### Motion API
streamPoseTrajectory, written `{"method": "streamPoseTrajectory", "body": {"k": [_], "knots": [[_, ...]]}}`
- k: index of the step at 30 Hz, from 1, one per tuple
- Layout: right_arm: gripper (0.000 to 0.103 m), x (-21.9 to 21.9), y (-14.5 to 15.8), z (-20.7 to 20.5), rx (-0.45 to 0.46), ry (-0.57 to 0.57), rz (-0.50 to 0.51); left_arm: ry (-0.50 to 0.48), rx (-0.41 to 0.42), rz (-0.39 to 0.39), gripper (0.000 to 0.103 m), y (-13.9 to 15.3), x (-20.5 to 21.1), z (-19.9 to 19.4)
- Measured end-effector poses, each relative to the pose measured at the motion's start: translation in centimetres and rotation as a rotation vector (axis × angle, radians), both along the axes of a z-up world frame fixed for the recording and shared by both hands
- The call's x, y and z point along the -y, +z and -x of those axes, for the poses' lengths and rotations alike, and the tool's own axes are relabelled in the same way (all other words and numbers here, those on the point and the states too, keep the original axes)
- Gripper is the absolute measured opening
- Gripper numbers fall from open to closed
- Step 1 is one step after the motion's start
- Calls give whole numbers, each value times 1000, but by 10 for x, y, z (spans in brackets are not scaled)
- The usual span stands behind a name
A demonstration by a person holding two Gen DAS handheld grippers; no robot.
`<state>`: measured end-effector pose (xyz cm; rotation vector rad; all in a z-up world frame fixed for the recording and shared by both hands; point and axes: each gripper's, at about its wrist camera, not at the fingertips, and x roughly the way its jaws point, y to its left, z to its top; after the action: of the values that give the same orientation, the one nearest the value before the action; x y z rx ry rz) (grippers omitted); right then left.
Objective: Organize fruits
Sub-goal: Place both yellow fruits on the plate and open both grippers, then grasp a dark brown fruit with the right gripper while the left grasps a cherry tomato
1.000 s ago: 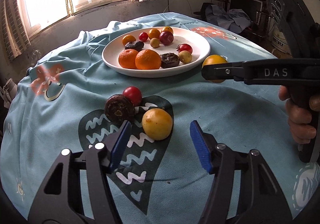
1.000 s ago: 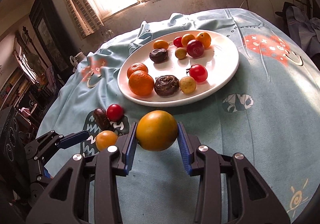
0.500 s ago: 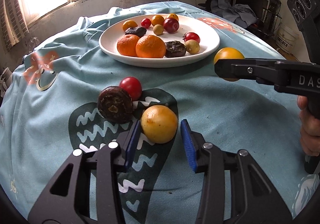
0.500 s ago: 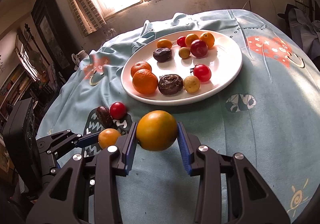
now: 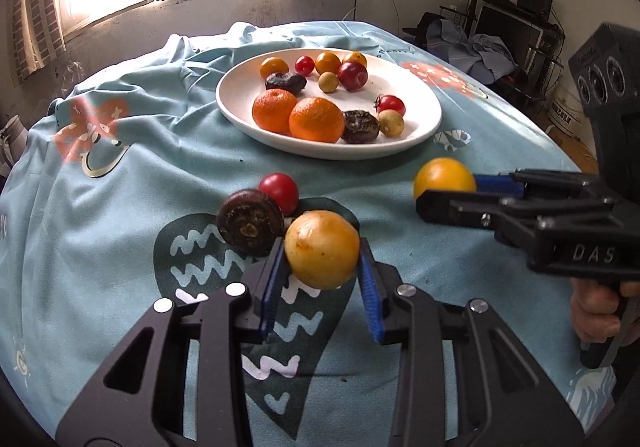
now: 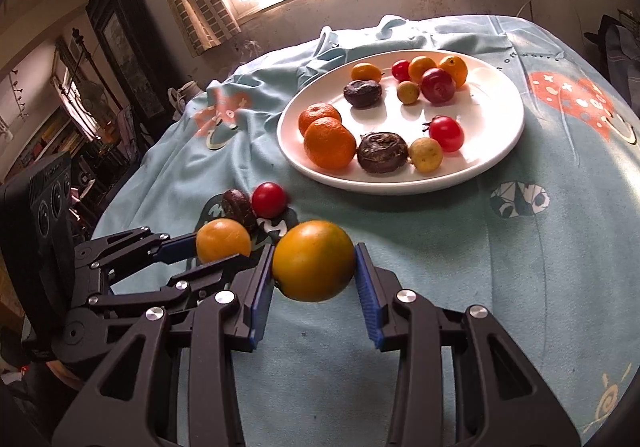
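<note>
Between the blue fingers point(image 5: 276, 287) of the left gripper point(image 5: 322, 285) now sits the yellow fruit point(image 5: 322, 249): a second ago those fingers stood wide apart in front of it, half a second ago they had slid up on either side with gaps showing, and now they press against its flanks. Whether it has left the cloth yet is not clear. The dark wrinkled fruit point(image 5: 250, 222) and the red cherry tomato point(image 5: 279, 188) lie just beside it on the desk point(image 5: 100, 207), the dark one very near the left finger.

The right gripper point(image 6: 314, 281) has not changed its hold; it stays clamped on the orange-yellow fruit point(image 6: 314, 260), carried above the cloth, short of the white plate point(image 6: 500, 151).

So both hands are loaded, I judge, and the next thing is to carry each fruit over to the plate, where tangerines, tomatoes and dark fruits already lie in small groups. Two loose pieces would then remain on the cloth. Lifting the left fruit could nudge the dark one.
</note>
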<state>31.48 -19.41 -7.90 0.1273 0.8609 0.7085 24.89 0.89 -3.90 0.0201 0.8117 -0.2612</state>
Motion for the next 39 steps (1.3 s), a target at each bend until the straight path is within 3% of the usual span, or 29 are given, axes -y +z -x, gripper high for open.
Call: {"method": "streamPoseTrajectory", "body": {"k": [3, 9, 13, 18, 19, 20, 21, 25, 27, 32, 36, 39], "knots": [[39, 2, 7, -3, 32, -8, -60, 19, 33, 28, 36, 24, -10, -14], [39, 29, 26, -39, 126, -182, -129, 78, 64, 46, 35, 53, -19, -69], [39, 37, 23, -79, 161, -271, -97, 90, 47, 11, 35, 49, -8, -116], [40, 32, 10, -106, 147, -265, -59, 86, -13, -25, 36, 30, 11, -160], [44, 31, 10, -105, 152, -260, -54, 98, -23, -19, 46, 30, 11, -164], [50, 31, 12, -102, 163, -263, -52, 111, -15, -3, 67, 31, 9, -162], [59, 32, 17, -97, 184, -272, -54, 124, 18, 9, 76, 35, 6, -157], [59, 27, 36, -76, 253, -232, -64, 127, 78, -19, 79, 52, -4, -125], [59, 21, 43, -63, 262, -198, -77, 148, 110, -49, 89, 59, -13, -100], [59, -12, 36, -29, 231, -73, -42, 248, 177, -81, 101, 52, -46, -32], [59, -46, 18, -2, 225, 36, 57, 310, 126, -81, 101, 20, -71, -7], [59, -68, 4, 13, 251, 107, 147, 362, 67, -64, 101, 12, -88, -6]]}}
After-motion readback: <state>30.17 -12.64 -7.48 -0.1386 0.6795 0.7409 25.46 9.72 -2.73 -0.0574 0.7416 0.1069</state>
